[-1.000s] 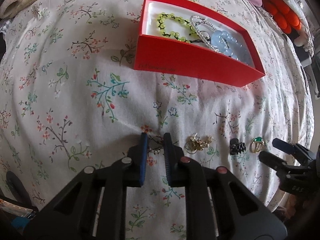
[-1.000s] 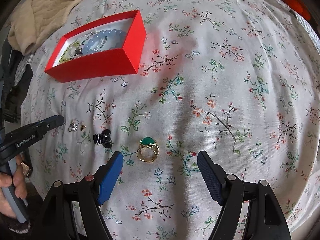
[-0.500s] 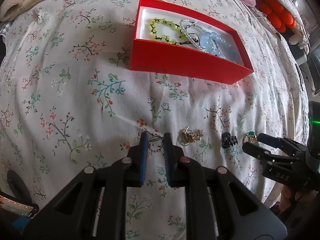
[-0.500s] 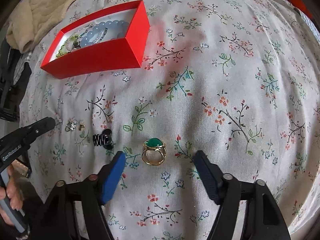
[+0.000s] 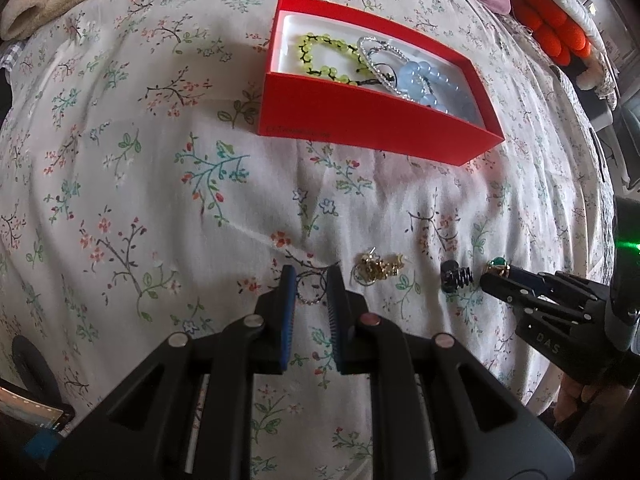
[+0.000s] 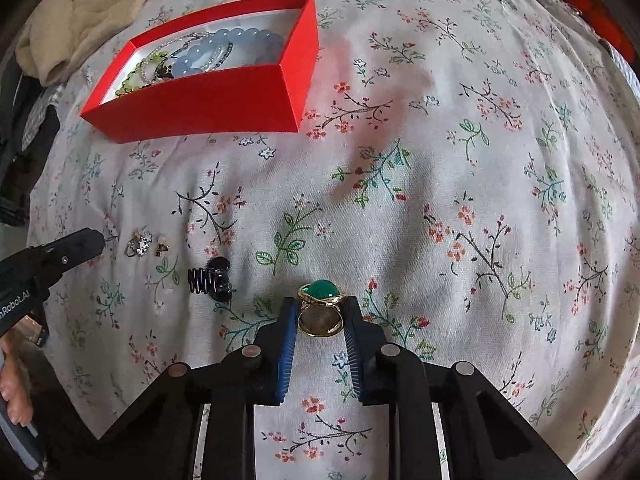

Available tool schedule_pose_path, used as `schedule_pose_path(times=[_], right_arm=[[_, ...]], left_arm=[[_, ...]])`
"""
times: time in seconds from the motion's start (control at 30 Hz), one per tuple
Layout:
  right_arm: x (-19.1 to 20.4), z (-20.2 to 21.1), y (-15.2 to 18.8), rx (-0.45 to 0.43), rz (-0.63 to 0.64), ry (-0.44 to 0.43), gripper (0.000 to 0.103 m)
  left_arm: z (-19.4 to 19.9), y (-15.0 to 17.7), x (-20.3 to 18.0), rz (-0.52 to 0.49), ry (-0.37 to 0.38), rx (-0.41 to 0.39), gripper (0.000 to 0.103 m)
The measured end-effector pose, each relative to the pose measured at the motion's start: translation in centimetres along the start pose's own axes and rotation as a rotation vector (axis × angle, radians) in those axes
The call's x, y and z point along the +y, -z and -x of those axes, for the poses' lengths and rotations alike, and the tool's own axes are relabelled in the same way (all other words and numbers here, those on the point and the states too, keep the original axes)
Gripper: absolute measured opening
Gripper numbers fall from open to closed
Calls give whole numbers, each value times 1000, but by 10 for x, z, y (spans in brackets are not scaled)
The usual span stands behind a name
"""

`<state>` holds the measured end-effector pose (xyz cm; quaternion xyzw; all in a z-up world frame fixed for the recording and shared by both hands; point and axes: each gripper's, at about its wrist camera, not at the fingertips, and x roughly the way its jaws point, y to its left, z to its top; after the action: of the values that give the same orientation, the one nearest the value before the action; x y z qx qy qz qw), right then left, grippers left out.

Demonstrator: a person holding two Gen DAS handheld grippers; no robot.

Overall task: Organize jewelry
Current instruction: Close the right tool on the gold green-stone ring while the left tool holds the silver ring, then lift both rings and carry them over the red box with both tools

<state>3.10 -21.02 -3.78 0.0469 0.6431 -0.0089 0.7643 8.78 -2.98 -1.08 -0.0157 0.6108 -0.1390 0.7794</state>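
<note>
Since a second ago the right gripper (image 6: 320,316) has dropped onto the gold ring (image 6: 320,308) with the green stone and its jaws are closing, blue pads touching the band on both sides – pointing straight down at the floral sheet (image 6: 440,160). At ten o'clock from it sits the red box (image 6: 208,100), bead bracelets inside. A black hair clip (image 6: 210,278) lies at nine o'clock, near. The left gripper (image 5: 311,292), tilted steeply down, stands nearly closed around a thin chain (image 5: 310,300); grip unclear.
</note>
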Motion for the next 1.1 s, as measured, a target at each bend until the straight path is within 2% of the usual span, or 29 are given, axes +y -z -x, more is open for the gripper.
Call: schedule_pose_path(times=[0.53,0.93,1.1], right_arm=[[10,42,-1,-66,-22,-52,23],[15,72,-18,-143,-49,-128,23],[12,92,-27,-193,-49,-153,23]], left_arm=[[26,-4,19,32,31,-51,17],[40,-15,20,61,61,-88,17],[46,-26,15,63,96,-122,17]])
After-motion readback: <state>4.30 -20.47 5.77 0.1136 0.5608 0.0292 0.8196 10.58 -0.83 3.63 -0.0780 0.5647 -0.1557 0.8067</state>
